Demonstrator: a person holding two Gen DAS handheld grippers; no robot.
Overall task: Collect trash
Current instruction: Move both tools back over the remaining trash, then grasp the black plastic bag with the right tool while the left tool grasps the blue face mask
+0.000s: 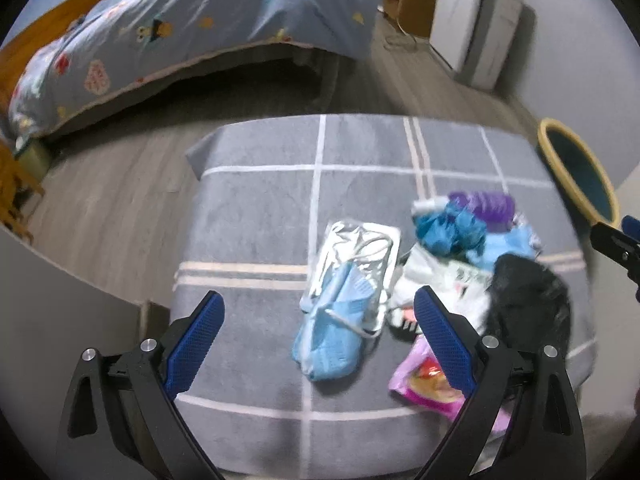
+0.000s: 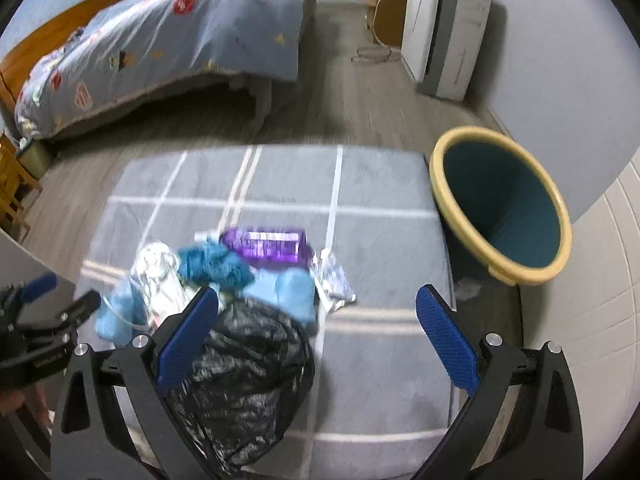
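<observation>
Both my left tongs [image 1: 318, 322] and right tongs [image 2: 318, 316] hang spread wide and empty over the trash pile [image 2: 240, 276] heaped toward the tabletop's [image 2: 380, 360] right half, with the bin [image 2: 556, 208] on the floor just off its right edge. The black bag [image 2: 248, 376] is slack and slippery: a shallow pinch could let it slide out or drag the purple wrapper [image 2: 266, 246] and loose foil [image 2: 334, 280] over the edge, missing the bin.

Grey checked cloth [image 2: 380, 360], heaped trash [image 2: 240, 280], perhaps wrappers
</observation>
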